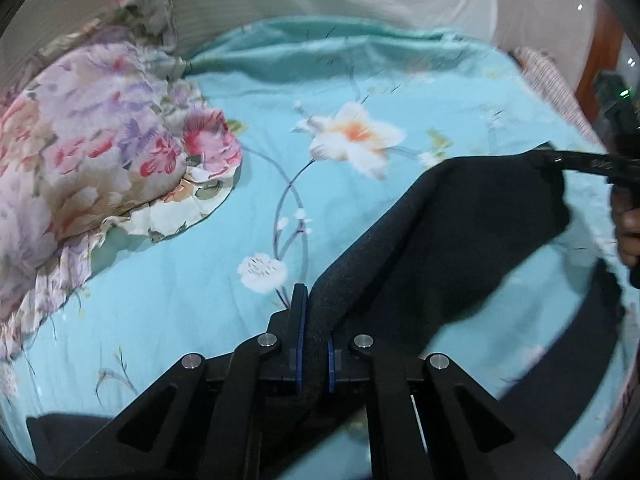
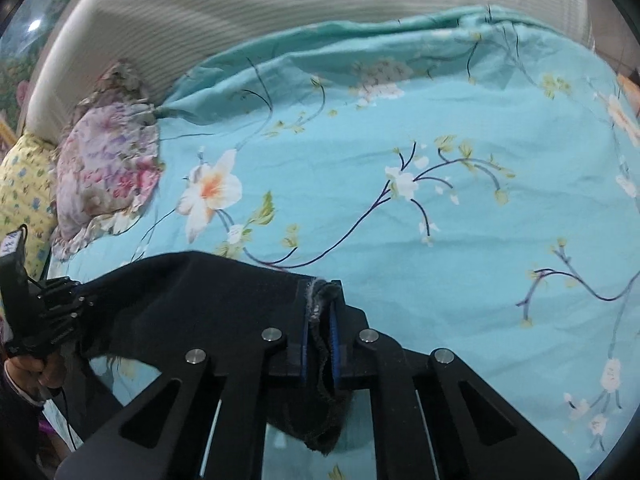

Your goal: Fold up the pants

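While both grippers, left (image 1: 314, 344) and right (image 2: 320, 344), are clamping the pants (image 1: 460, 220), thin edge bites are risking slip.

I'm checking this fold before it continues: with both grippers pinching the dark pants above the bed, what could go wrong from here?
1. The right gripper pinches only the frayed edge of the pants; it may slip out.
2. Loose fabric hanging below could bunch on the bedsheet, spoiling the fold.
3. The left gripper clamps a thick roll, so layers may shift.
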### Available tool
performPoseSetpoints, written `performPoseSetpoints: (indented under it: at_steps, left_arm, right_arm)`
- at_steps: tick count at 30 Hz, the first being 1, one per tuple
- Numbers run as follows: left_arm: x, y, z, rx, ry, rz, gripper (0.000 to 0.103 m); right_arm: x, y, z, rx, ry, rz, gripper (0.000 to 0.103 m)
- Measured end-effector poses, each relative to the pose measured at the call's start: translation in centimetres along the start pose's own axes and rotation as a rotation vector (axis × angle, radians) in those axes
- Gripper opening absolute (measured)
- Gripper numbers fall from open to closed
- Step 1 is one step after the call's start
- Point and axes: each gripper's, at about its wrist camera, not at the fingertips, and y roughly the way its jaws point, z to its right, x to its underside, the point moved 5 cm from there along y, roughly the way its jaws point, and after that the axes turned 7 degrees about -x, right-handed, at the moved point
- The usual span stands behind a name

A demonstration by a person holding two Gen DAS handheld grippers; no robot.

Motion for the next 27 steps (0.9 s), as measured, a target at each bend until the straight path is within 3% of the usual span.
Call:
performPoseSetpoints:
  at_steps: [8, 12, 27]
  left_arm:
    - [4.5, -6.4, 2.8, 0.085, -0.025, 0.045, 0.005]
    - [7.4, -8.9, 5.0, 0.098, -0.01, 0.065, 0.005]
    - [14.3, -11.5, 7.2, 0.159, -0.051, 0.058, 0.005]
  right_arm:
    - [1.6, -5.4, -0.4, -0.073, -0.064, 0.073, 0.009]
    - [4.0, -7.6, -0.7, -0.116, -0.116, 0.086, 0.009]
    - [13.6, -12.2, -1.2, -0.159, -0.109, 0.124, 0.008]
